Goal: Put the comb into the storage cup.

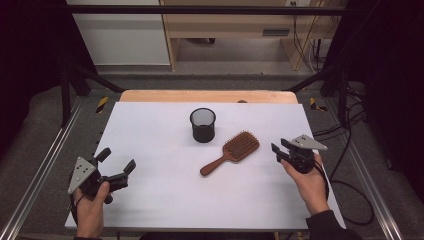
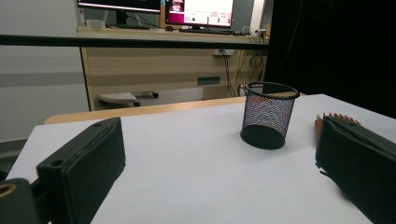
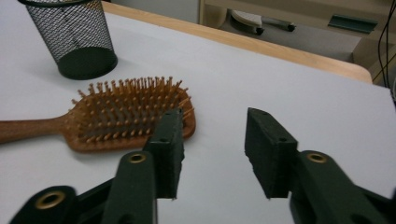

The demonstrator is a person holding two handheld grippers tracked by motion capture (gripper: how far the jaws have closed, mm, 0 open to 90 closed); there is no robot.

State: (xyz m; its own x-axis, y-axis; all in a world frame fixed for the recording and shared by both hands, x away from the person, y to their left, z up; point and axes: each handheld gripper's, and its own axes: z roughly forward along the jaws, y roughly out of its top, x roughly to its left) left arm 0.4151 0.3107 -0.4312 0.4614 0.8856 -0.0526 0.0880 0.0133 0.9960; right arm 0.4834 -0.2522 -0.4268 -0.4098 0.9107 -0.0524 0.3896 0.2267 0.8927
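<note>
- The wooden paddle hairbrush (image 1: 231, 152) lay bristles up at centre right of the high view, on the white surface (image 1: 165, 200), just below and right of the black mesh cup (image 1: 203, 125).
- The right gripper (image 1: 278, 152), right of the brush head, had its jaws partly parted with nothing between them.
- The left gripper (image 1: 117, 164), lower left, had its jaws spread wide and empty.
- Risk, as I judged it: jaws that narrow could shove the broad head away rather than straddle it.
- A pushed brush might knock the light cup over.
- Pinching on the bristles could let it slip.
- Count: one hairbrush, one mesh cup, two grippers.
</note>
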